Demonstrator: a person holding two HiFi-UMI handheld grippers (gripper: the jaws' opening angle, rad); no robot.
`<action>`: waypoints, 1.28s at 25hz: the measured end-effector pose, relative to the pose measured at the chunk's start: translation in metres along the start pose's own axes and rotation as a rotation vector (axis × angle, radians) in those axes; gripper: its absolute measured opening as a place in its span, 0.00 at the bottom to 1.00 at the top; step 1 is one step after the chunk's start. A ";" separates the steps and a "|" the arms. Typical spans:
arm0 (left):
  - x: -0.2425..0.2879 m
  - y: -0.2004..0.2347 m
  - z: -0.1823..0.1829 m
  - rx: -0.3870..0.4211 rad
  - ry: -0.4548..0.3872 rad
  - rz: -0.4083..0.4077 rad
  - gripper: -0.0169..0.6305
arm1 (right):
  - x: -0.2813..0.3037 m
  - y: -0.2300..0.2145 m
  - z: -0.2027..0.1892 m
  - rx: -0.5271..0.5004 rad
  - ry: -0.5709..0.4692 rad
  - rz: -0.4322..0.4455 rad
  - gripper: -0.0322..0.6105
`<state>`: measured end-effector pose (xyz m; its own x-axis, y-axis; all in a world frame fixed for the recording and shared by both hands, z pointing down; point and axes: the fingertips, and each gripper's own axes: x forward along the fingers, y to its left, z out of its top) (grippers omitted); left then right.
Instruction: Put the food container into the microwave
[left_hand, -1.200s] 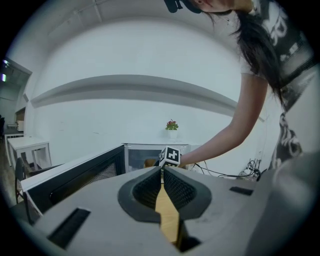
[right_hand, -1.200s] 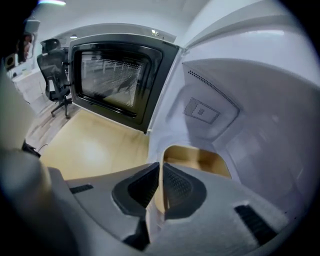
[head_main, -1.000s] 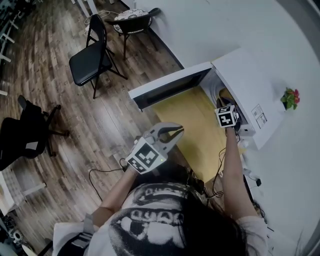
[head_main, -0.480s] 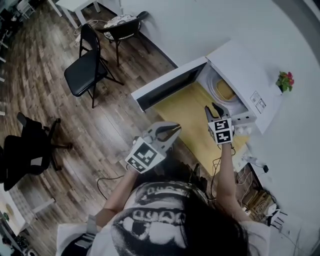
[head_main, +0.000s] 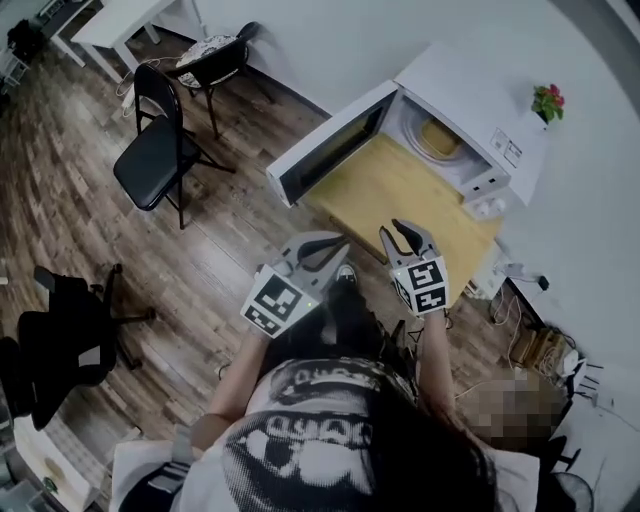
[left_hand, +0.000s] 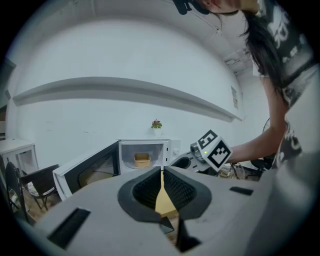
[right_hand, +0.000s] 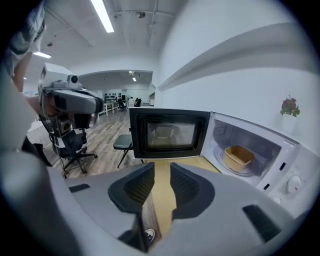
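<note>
The tan food container (head_main: 440, 137) sits on the turntable inside the white microwave (head_main: 470, 90), whose door (head_main: 330, 155) stands wide open to the left. Both gripper views show the same container (left_hand: 142, 159) (right_hand: 238, 157) in the cavity. My right gripper (head_main: 403, 228) hovers near the front edge of the wooden table (head_main: 400, 190), well back from the microwave, open and empty (right_hand: 162, 167). My left gripper (head_main: 340, 240) hangs beside it over the floor, its jaws shut with nothing between them (left_hand: 162, 171).
A black folding chair (head_main: 150, 150) and a second chair with a patterned cushion (head_main: 215, 55) stand left of the door. A black office chair (head_main: 60, 330) is at the far left. A small potted plant (head_main: 547, 100) sits beside the microwave. Cables (head_main: 520, 330) lie right of the table.
My right gripper has pulled back out of the microwave cavity to the table's front edge, leaving the container inside. The person has stepped back. The left gripper stays shut.
</note>
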<state>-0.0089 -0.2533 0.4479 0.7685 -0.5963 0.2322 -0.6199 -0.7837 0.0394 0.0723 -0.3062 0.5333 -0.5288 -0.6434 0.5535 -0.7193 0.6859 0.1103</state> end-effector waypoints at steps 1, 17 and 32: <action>-0.005 -0.003 -0.003 0.000 0.002 -0.013 0.05 | -0.007 0.013 0.000 0.004 -0.004 -0.002 0.19; -0.017 -0.059 -0.032 0.030 0.065 -0.191 0.05 | -0.076 0.071 -0.021 0.141 -0.047 -0.079 0.17; -0.014 -0.166 -0.025 0.058 0.076 -0.214 0.05 | -0.187 0.082 -0.072 0.298 -0.156 -0.133 0.07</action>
<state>0.0794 -0.1101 0.4618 0.8662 -0.4021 0.2968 -0.4319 -0.9010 0.0399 0.1446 -0.1046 0.4984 -0.4673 -0.7804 0.4156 -0.8742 0.4779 -0.0855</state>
